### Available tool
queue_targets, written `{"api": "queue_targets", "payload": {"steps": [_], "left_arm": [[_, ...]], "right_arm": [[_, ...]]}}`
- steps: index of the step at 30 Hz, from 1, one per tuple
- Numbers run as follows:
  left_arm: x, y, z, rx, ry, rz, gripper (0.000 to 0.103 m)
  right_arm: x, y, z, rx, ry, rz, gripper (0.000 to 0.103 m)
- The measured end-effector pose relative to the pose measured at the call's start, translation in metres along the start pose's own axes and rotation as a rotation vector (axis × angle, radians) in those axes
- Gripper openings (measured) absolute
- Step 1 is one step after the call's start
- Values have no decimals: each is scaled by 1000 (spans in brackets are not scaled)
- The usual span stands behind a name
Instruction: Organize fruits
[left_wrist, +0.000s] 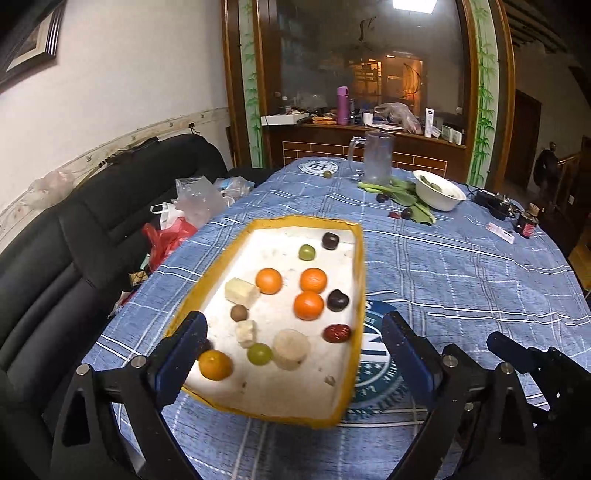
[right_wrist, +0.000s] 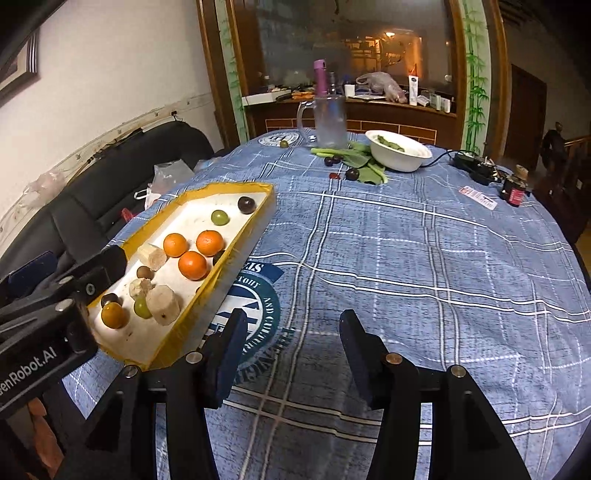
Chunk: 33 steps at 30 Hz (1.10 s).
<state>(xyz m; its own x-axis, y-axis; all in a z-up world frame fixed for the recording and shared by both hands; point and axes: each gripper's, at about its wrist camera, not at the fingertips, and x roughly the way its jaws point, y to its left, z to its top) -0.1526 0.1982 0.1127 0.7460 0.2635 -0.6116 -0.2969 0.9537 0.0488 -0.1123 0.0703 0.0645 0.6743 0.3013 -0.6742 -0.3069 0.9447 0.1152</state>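
- Left wrist view: left fingers (left_wrist: 295, 354) spread wide, holding nothing; the tray (left_wrist: 356, 280) of fruit lies between and just ahead of them on the table (left_wrist: 461, 280).
- Right wrist view: right fingers (right_wrist: 293, 354) part open and empty over bare cloth; the tray sits to their left.
- Loose plums (right_wrist: 351, 172) lie far ahead, by the bowl (right_wrist: 399, 155).
- Risk: round fruit may roll if a finger nudges the tray rim; reaching past could bump the jug (right_wrist: 330, 122).

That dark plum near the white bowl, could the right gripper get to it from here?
Probably yes. The right gripper is open and empty, and only bare blue tablecloth lies between it and the dark plum. It sits far off, beside the greens, so a long reach is needed.
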Motion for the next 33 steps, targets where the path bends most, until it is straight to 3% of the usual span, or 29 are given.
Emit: {"api": "queue_targets", "payload": {"steps": [3, 33], "left_arm": [[-2, -4, -2, 1, 8, -2, 95], [0, -8, -9, -29, 26, -21, 95]], "right_arm": [[-8, -5, -2, 2, -20, -7, 63], [-7, -4, -11, 9, -2, -22, 67]]}}
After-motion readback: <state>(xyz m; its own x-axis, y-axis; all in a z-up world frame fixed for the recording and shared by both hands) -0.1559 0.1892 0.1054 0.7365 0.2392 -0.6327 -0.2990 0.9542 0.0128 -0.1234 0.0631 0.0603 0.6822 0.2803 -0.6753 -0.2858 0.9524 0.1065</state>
